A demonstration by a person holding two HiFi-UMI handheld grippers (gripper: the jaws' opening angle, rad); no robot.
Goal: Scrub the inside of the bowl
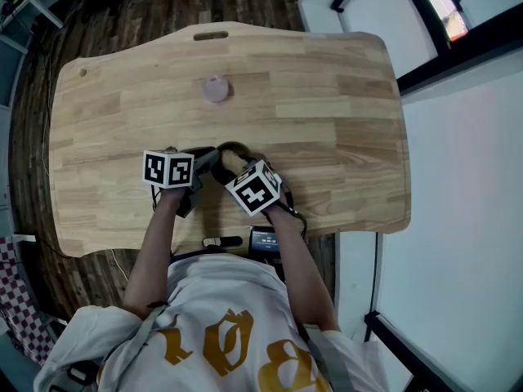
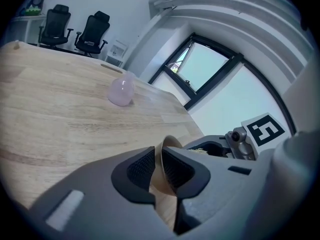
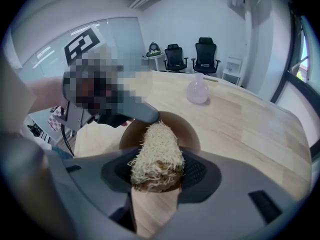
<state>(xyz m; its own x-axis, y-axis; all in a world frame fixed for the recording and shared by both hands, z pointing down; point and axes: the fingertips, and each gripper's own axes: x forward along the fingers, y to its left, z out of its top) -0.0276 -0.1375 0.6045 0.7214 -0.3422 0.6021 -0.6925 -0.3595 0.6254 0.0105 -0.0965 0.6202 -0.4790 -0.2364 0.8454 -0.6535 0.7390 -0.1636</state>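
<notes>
- The left hand-held gripper is clenched on the rim of the brown bowl, one pad inside and one outside.
- The right hand-held gripper grasps a fibrous scrubber, whose tip reaches over the bowl's inside.
- The bowl sits on the worktop near its front edge.
- A pink vase stands farther back, well apart.
- Office chairs stand beyond.

I see the bowl, round and brown, on the desk near its front edge. Its rim is pinched between the jaws of the left hand-held gripper. The scrubber, a pale, straw-like fibrous wad, is clamped in the right hand-held gripper, with its tip over the bowl's hollow.
</notes>
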